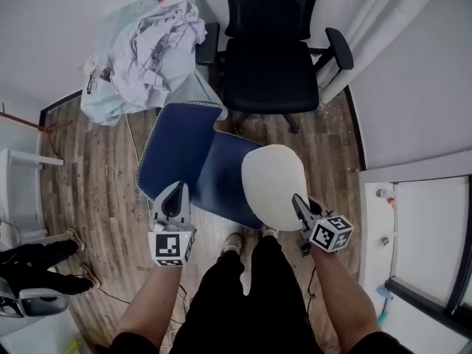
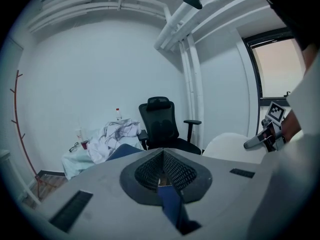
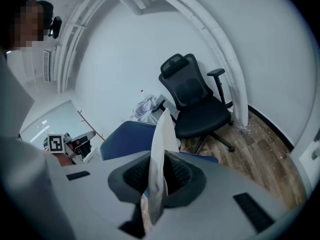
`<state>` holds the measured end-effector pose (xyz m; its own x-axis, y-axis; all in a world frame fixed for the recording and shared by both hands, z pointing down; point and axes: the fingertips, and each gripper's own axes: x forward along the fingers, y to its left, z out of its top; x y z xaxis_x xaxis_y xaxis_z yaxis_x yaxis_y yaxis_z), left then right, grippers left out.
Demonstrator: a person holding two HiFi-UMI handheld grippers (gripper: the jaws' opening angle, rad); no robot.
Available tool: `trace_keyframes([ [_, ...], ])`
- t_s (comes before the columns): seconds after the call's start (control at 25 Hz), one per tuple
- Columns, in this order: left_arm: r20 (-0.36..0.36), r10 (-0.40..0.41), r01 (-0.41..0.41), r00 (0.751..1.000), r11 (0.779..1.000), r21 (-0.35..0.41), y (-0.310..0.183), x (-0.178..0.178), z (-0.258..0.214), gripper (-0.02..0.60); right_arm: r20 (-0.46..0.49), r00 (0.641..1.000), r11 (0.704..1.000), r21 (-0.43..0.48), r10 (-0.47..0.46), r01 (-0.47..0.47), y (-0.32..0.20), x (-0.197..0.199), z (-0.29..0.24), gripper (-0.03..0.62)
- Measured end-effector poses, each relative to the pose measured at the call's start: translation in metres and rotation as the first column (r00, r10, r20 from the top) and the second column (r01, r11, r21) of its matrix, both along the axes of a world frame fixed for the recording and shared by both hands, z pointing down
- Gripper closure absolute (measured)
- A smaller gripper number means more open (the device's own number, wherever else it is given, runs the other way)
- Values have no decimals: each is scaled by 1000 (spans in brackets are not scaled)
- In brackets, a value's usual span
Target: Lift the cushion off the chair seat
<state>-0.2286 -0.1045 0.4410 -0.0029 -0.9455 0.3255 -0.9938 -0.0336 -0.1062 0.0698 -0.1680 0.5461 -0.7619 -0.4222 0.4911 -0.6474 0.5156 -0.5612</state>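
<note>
Over the person's legs: cushion pinched at two points on its near edge.

Head view: the left gripper point(image 1: 174, 192) bites the near edge of the dark-blue fabric cushion with white piping point(image 1: 184, 146), and the right gripper point(image 1: 298, 200) bites the near rim of the white oval pad point(image 1: 273, 183) lying over the cushion's right part. Two spaced grips likely keep the limp load level; the chair seat beneath is hidden. Left gripper view: the jaws are closed onto a fold of blue fabric, a narrow pinch suited to thin material. Right gripper view: the jaws clamp a thin white sheet edge-on, with the blue cushion behind it. Whether the white pad belongs to the cushion cannot be told.
</note>
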Motion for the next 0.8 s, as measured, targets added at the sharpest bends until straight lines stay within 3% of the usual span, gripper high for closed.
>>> trace_keyframes([
  [0.4, -10, 19, -17, 1000, 996, 92, -10, 12, -52, 577, 20, 999, 999, 37, 33, -34, 1, 18, -56, 548],
  [0.8, 10, 33, -33, 999, 992, 119, 2, 15, -83, 577, 43, 999, 997, 69, 22, -25, 11, 25, -100, 548],
])
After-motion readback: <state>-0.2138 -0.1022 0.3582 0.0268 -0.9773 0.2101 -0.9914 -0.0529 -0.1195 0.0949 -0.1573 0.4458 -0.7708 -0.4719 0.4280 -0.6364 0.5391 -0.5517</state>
